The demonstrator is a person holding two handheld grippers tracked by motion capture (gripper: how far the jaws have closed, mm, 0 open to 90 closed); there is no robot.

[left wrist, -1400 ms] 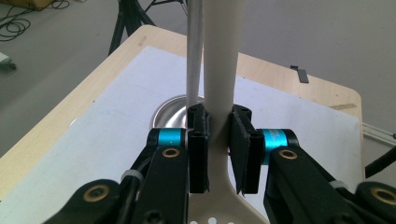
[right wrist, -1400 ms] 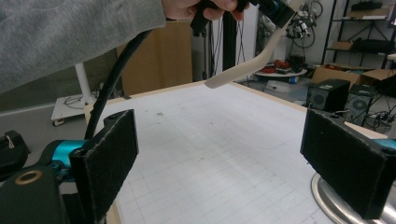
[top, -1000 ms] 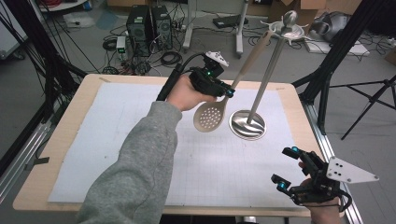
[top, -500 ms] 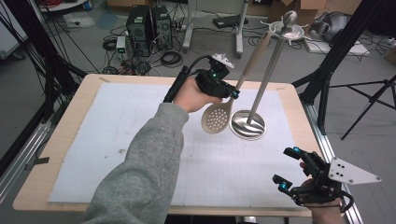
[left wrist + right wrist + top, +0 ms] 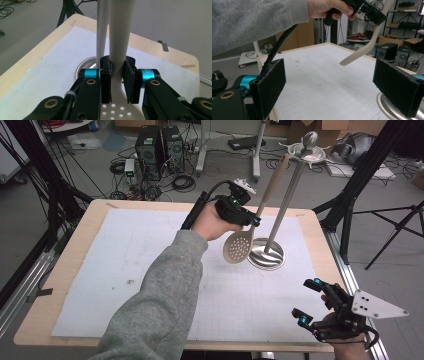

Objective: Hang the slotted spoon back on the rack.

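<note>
Two utensils matter here: the beige slotted spoon (image 5: 239,246) I hold in my left gripper (image 5: 252,221), and the metal stand (image 5: 266,254) with its upright pole just beyond it. The left pads are clamped narrow on the spoon's handle right above the perforated bowl, which hangs below the jaws, lifted off the white grid mat (image 5: 125,265); the handle runs up past the jaws toward the hooked top of the stand (image 5: 309,147). In the left gripper view the stand's pole (image 5: 102,27) rises just behind the spoon's handle (image 5: 120,32), slightly to one side.

I judge this as the carrying step: the spoon is up and near the stand, not yet hung. Next I would need to raise it and bring the handle's end to a hook, without knocking the pole.

My right gripper (image 5: 309,302) rests spread wide and empty, well apart on the near side, at the mat's edge.

The wooden table (image 5: 85,235) stands in a workshop with cables, computer towers (image 5: 159,147) and tripod legs on the floor.
</note>
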